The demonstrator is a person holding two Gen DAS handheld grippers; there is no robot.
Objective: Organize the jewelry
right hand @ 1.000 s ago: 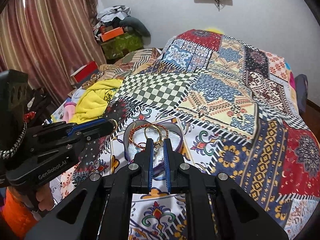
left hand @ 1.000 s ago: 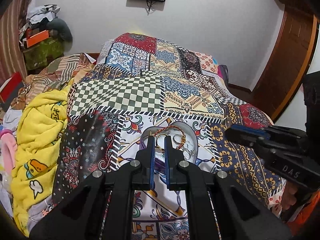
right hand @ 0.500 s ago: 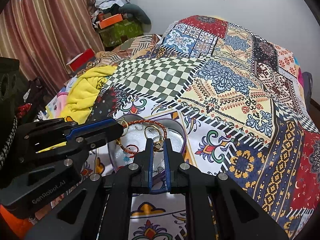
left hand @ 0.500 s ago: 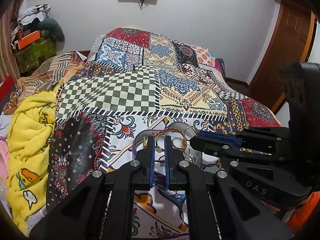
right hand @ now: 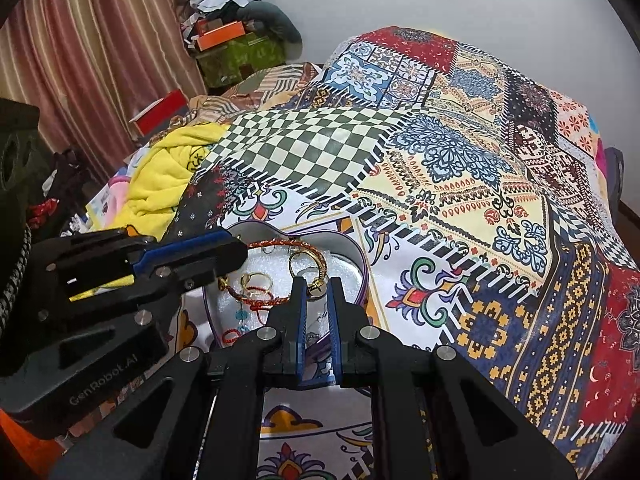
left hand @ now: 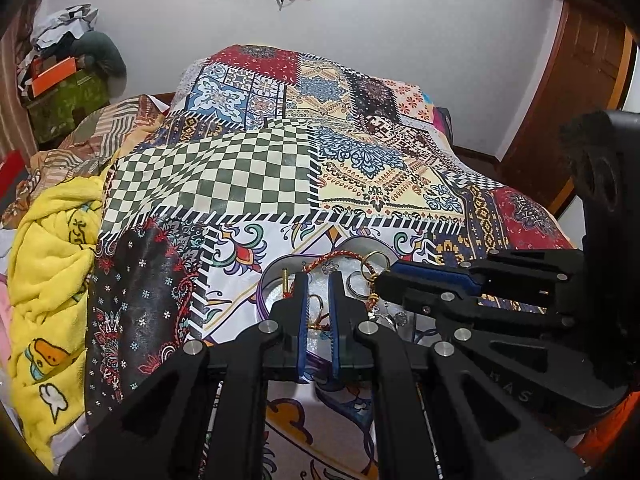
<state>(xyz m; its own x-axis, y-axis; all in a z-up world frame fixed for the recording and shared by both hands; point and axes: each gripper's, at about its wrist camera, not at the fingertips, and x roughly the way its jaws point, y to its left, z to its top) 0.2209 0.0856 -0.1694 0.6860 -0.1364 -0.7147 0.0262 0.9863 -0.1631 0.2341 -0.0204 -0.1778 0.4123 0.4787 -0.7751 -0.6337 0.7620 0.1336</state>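
Beneath both jaws, jewelry tray [right hand: 356, 264]

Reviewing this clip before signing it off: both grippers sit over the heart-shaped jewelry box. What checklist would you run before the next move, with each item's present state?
1. Heart-shaped box lies open, contents reachable: ok.
2. Left gripper empty: ok, jaws nearly shut, nothing pinched.
3. Right gripper empty: ok, jaws shut, nothing between them.
4. Jaws wide enough to take a piece: not ok, both need opening.
5. Grippers apart from each other: ok, though close.
6. Red braided bracelet free of the gold bangle and rings: cannot tell, they overlap.
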